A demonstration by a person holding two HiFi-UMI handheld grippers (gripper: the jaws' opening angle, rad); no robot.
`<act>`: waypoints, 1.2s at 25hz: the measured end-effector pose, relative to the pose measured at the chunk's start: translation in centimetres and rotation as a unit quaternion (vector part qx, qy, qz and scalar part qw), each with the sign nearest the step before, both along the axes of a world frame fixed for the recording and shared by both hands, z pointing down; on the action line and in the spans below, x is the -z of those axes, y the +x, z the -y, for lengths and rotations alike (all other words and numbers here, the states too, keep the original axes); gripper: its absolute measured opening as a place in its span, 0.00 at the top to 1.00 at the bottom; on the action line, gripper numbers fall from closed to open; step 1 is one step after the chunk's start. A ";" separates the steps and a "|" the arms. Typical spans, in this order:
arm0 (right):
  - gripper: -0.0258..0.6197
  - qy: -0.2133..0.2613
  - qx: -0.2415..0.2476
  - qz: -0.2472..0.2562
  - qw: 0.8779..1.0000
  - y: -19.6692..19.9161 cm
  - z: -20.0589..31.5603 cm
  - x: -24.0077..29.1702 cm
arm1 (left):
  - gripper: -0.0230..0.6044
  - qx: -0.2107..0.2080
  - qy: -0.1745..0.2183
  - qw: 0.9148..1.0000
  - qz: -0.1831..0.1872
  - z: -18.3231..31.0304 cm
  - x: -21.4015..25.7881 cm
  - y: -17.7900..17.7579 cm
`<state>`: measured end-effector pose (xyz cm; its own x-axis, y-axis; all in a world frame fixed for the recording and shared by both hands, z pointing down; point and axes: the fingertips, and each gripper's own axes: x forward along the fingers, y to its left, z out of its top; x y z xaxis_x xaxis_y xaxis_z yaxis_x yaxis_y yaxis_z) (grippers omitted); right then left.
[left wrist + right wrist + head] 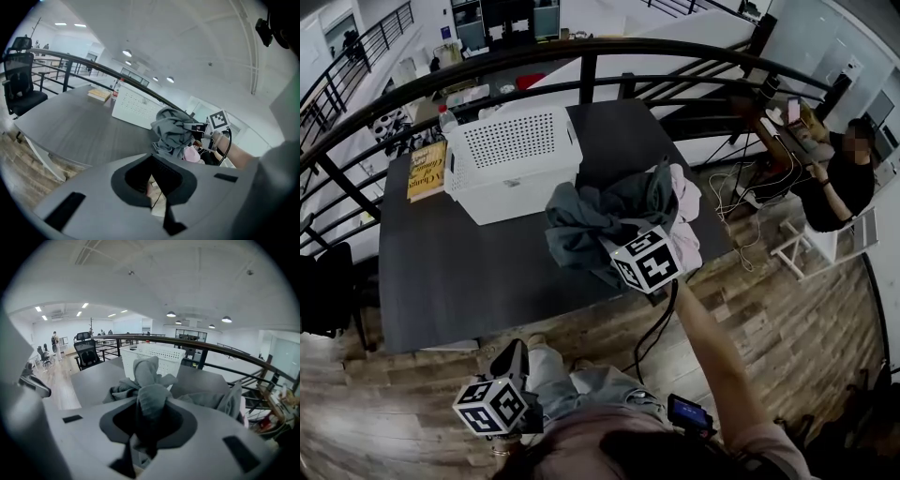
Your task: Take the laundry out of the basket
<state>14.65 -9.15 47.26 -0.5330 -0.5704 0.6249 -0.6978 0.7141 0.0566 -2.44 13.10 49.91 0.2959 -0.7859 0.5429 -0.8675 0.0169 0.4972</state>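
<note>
Grey laundry (591, 220) is bunching between the jaws of the right gripper (619, 242), which are pinching it narrowly. That arm is reaching forward and tilting down, holding the bundle at the table's (459, 272) near right edge. A pink garment (686, 211) is hanging in the same bundle. The left gripper (514, 354) is hanging low by the person's lap, off the table, its jaws sitting close together around nothing. Behind the bundle the white perforated basket (525, 192) is standing upright on the table, with a yellow book (427, 171) lying just beside it and a black railing (581, 52) curving beyond.
</note>
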 end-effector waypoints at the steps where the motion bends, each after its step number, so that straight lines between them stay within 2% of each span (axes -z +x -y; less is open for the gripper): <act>1: 0.81 -0.004 -0.001 0.001 1.000 -0.3 -0.1 -0.5 | 0.97 0.000 0.000 1.000 0.001 0.0 0.0 -0.3; 11: 0.80 -0.046 -0.014 -0.012 0.999 -3.3 -0.3 -6.5 | 0.97 0.002 0.005 1.000 0.009 1.3 0.5 -3.3; 20: 0.79 -0.055 -0.001 -0.034 0.998 -5.0 -1.3 -9.6 | 0.97 0.005 0.009 1.000 0.013 2.0 0.8 -4.4; 23: 0.78 -0.044 0.008 -0.062 0.997 -5.3 -1.4 -10.8 | 0.97 -0.002 0.007 1.000 0.012 2.2 0.4 -3.9; 27: 0.76 -0.001 0.021 -0.115 0.993 -5.7 -2.1 -11.9 | 0.97 -0.009 0.008 1.000 0.008 2.0 0.4 -3.3; 30: 0.72 -0.003 0.026 -0.129 0.991 -6.2 -2.6 -11.9 | 0.97 -0.007 0.012 1.000 0.003 1.8 0.6 -3.1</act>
<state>8.45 -6.58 59.19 -0.3830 -0.5427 0.7476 -0.6234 0.7490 0.2244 -5.55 11.27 49.34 0.3035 -0.7948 0.5256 -0.8709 -0.0076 0.4914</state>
